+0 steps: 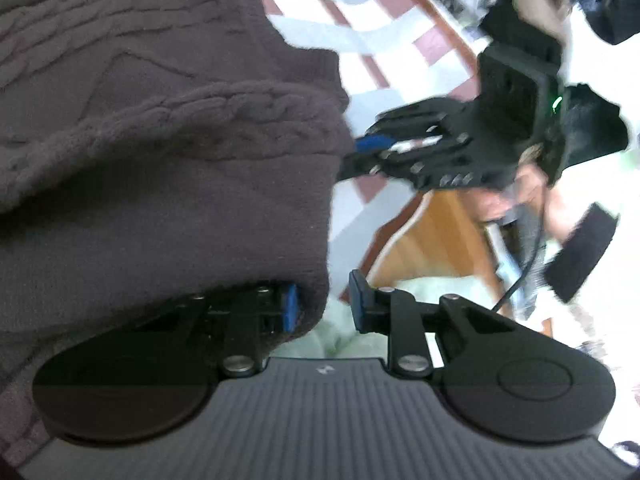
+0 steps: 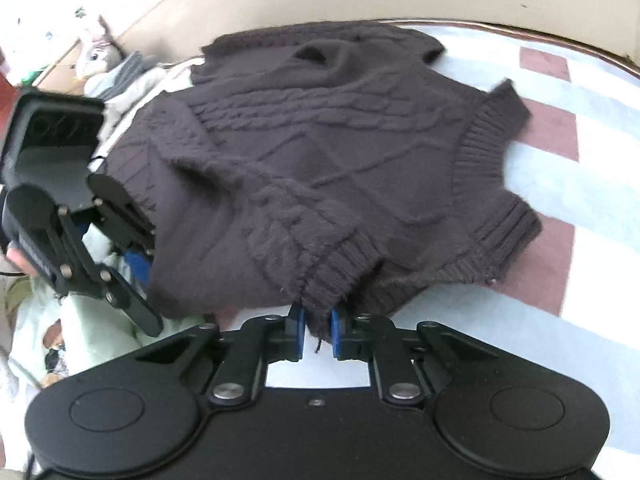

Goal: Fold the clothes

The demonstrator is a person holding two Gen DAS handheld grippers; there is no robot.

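Observation:
A dark brown cable-knit sweater lies spread on a checked cloth, one sleeve folded across its body. In the right wrist view my right gripper is shut on the ribbed cuff of that sleeve at the near edge, and a loose thread hangs between the pads. The left wrist view shows the sweater filling the left side, with the right gripper at its edge. My left gripper is open: the knit drapes over its left pad, while a gap separates it from the right pad. From the right wrist view the left gripper stands at the sweater's left edge.
The checked cloth of white, pale blue and red-brown squares ends at a dark wooden rim. A pale green garment and a stuffed toy lie left of the sweater. A person's hand holds the right gripper above a wooden floor.

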